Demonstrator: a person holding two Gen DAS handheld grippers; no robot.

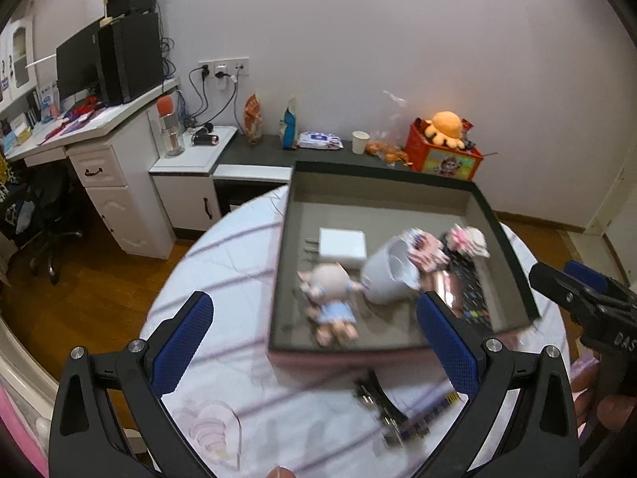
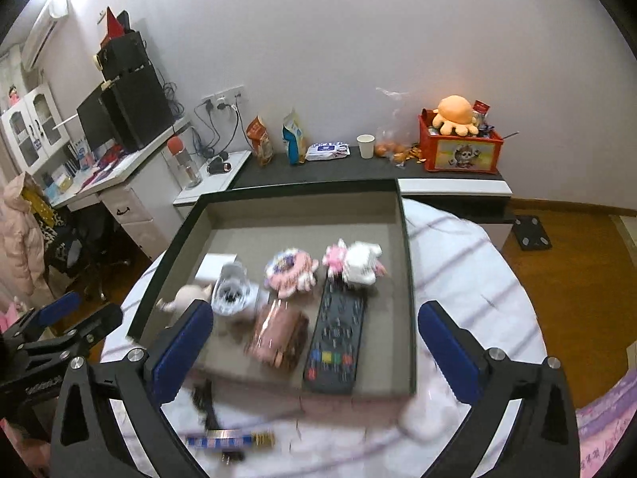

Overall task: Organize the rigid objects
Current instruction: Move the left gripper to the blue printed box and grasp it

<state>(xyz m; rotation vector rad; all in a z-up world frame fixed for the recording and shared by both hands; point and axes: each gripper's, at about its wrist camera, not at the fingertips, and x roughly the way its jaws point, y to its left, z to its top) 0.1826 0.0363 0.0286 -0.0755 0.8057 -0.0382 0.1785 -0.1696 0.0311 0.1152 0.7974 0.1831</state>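
Both blue-padded grippers hang spread wide over the round white table (image 2: 469, 279), gripping nothing: the left gripper (image 1: 314, 342) fills the bottom of the left wrist view, the right gripper (image 2: 314, 342) the bottom of the right wrist view.

The shallow grey tray with a dark rim (image 2: 406, 279) sits mid-frame on the table. Inside it lie a black remote control with coloured buttons (image 2: 334, 334), a pink wallet-like case (image 2: 278, 338), a white cup tipped on its side (image 1: 390, 275), a white power adapter (image 1: 342, 245), a small doll in a blue dress (image 1: 330, 298) and two frilly pink-and-white toys (image 2: 354, 263), all close together.

Blurred small items (image 2: 231, 438) lie on the table below the tray's near edge.

Along the wall at upper right stands a red toy box (image 2: 462, 151) topped by an orange plush octopus (image 2: 456, 113). No label is sharp enough to read; letters on the right gripper's body, at the right edge of the left wrist view, look like "DAS".
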